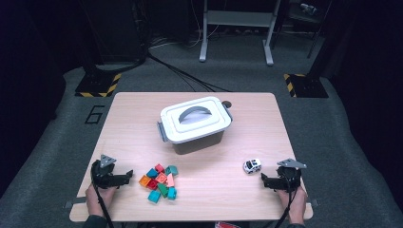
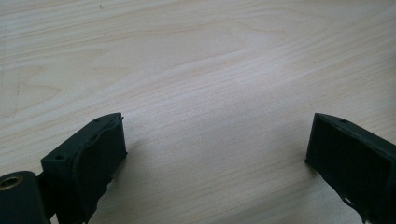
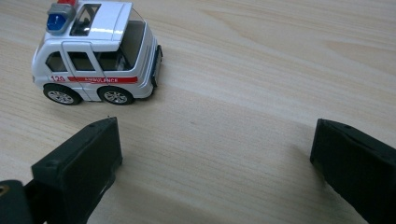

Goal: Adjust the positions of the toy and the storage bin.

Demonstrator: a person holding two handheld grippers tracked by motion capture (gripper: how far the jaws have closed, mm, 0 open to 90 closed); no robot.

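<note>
Two hand-held grippers rest spread and empty on the desk (image 1: pixel 128 104). Just left of the right hand-held gripper (image 1: pixel 264 180) stands the toy ambulance (image 1: pixel 252 165), well right of the pile of bricks (image 1: pixel 160 183) beside the left hand-held gripper (image 1: pixel 129 175). It looks light, hard and smooth (wheels may roll), so pinching its flat sides should suit.
</note>
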